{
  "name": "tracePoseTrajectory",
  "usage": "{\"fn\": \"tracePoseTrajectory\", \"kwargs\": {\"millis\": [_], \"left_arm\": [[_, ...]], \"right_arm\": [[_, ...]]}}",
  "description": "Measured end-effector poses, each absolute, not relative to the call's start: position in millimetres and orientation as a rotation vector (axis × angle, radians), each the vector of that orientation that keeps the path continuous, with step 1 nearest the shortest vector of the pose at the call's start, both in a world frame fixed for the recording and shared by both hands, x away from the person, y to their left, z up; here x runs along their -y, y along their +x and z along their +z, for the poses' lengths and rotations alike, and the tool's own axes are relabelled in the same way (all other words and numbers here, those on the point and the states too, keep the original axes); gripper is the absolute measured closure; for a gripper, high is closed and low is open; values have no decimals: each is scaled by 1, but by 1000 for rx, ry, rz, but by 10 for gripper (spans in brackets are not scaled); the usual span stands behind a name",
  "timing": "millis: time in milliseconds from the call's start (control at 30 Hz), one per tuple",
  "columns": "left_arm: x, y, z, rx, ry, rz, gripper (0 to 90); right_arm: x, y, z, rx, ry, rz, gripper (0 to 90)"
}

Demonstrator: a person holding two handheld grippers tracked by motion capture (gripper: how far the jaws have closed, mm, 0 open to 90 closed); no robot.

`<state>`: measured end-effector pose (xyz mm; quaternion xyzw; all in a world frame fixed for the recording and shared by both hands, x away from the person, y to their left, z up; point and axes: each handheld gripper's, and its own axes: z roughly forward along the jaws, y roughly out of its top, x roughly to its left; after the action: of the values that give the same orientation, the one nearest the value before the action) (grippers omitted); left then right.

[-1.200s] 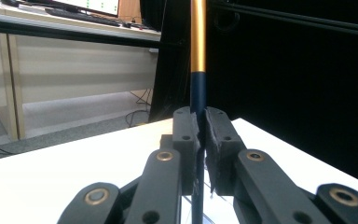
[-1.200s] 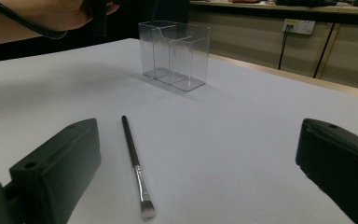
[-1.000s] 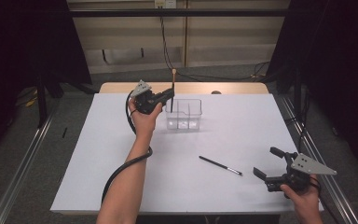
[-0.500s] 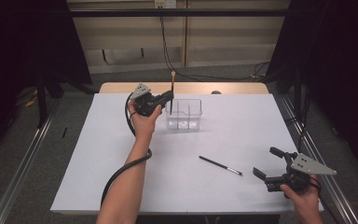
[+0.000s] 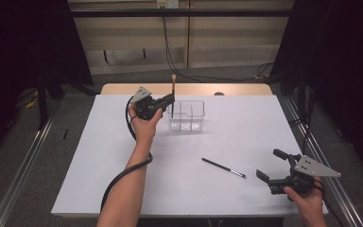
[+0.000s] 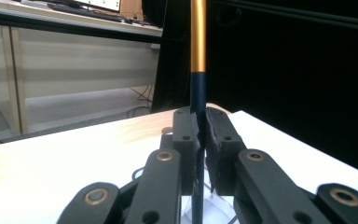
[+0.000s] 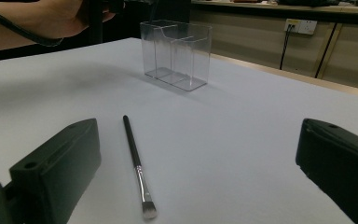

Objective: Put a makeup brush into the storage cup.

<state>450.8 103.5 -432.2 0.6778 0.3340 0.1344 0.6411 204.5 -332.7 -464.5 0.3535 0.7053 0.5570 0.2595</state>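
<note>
My left gripper (image 5: 169,98) is shut on an upright brush (image 5: 173,90) with a dark blue and gold handle (image 6: 197,56). It holds the brush over the left end of a clear divided box (image 5: 187,115) at the far middle of the table. A black makeup brush (image 5: 223,167) lies flat on the white table, right of centre. In the right gripper view this black makeup brush (image 7: 135,163) lies just ahead, bristles toward me, with the clear box (image 7: 177,53) beyond. My right gripper (image 5: 274,168) rests open near the front right corner.
White sheet (image 5: 99,156) covers the table; a strip of bare wood (image 5: 123,88) shows at the far edge. Cables (image 5: 179,71) hang behind the table. Metal rails (image 5: 23,161) run along both sides. The left gripper's black cable (image 5: 118,179) trails along the forearm.
The left gripper has shifted slightly with its upright brush by the clear box. The right gripper and the black brush on the table have not moved.
</note>
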Motion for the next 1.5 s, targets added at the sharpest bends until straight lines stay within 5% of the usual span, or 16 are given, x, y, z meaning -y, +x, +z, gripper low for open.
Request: {"fn": "tracePoseTrajectory", "kwargs": {"millis": [1100, 1500], "left_arm": [[-110, 444, -435, -760, 1567, 297, 828], [-114, 441, -432, -751, 1550, 273, 542]], "right_arm": [[331, 205, -464, -1916, 948, 1510, 0], [330, 205, -465, -1920, 945, 1509, 0]]}}
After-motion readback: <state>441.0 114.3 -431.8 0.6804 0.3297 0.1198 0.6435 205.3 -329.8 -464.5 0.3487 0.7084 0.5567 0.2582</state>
